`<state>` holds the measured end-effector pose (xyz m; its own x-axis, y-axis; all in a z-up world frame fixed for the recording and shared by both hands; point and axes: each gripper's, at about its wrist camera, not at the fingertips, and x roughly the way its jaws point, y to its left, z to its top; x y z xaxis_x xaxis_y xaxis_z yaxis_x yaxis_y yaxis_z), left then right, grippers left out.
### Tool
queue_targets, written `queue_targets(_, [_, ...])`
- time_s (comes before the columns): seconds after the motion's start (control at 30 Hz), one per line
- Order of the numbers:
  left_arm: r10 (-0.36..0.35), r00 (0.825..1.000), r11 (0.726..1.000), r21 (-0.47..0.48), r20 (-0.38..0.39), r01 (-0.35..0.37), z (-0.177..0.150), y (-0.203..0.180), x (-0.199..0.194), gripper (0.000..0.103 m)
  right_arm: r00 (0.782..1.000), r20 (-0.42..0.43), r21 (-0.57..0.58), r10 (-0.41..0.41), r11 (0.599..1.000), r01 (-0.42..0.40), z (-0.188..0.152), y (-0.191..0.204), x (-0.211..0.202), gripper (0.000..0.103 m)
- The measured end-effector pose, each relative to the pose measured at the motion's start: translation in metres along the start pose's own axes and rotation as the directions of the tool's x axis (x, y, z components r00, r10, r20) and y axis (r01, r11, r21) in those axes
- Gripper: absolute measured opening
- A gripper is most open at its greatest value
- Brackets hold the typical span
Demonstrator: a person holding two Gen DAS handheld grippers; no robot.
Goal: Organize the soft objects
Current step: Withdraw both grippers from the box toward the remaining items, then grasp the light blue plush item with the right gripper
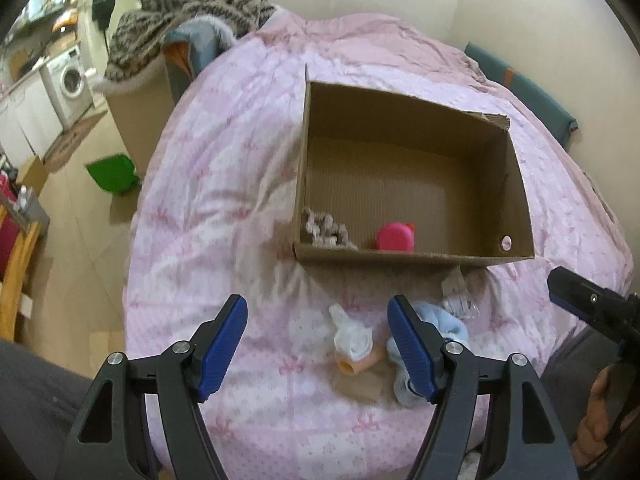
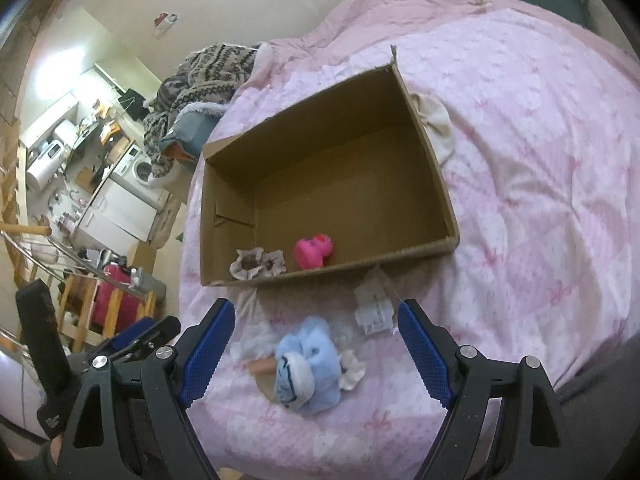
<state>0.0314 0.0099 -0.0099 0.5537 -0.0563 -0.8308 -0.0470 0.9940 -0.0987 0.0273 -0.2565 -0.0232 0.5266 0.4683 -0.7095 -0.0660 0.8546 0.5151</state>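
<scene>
An open cardboard box (image 1: 516, 184) (image 2: 436, 184) lies on the pink bed. Inside it, near the front wall, sit a pink plush toy (image 1: 396, 237) (image 2: 314, 252) and a grey scrunchie (image 1: 326, 229) (image 2: 258, 263). In front of the box lie a light blue fluffy toy (image 2: 306, 364) (image 1: 448, 322), a small doll in white cloth (image 1: 354, 346) (image 2: 260, 364) and a clear plastic wrapper (image 2: 374, 306) (image 1: 460, 296). My left gripper (image 1: 318, 344) is open above the doll. My right gripper (image 2: 316, 352) is open around the blue toy, not touching it.
A white sock (image 2: 438, 128) lies against the box's far right side. A patterned blanket (image 1: 188, 12) (image 2: 200, 80) is piled past the bed's far left corner. The floor, a green bin (image 1: 114, 172) and a washing machine (image 1: 72, 80) are to the left.
</scene>
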Motion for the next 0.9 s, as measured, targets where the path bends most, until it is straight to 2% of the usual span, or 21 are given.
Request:
queue_targets(0.27, [0.040,0.998,0.998,-0.045,-0.049,-0.042,-0.004,0.008,0.014,0.070,0.998,-0.051,0.020,-0.035,0.999,0.036,-0.005,-0.003,0.017,0.089])
queue_targets(0.43, [0.043,0.996,0.995,-0.091,-0.075,-0.050,-0.005,0.019,0.020,0.070,0.993,-0.110,0.112,0.038,0.993,-0.026,-0.005,-0.019,0.030,0.089])
queue_targets(0.67, [0.045,0.992,0.987,-0.146,-0.118,-0.062,-0.006,0.028,0.034,0.070,0.974,-0.223,0.129,0.035,0.992,-0.006,-0.014,-0.020,0.058,0.089])
queue_targets(0.8, [0.048,0.991,0.984,-0.164,-0.124,-0.068,-0.004,0.030,0.037,0.070,0.945,-0.327,0.065,0.005,0.998,0.018,-0.024,-0.004,0.087,0.089])
queue_targets(0.9, [0.046,0.992,0.982,-0.175,-0.118,-0.066,-0.003,0.031,0.037,0.070,0.944,-0.330,-0.045,-0.025,0.999,0.010,-0.026,0.018,0.097,0.089])
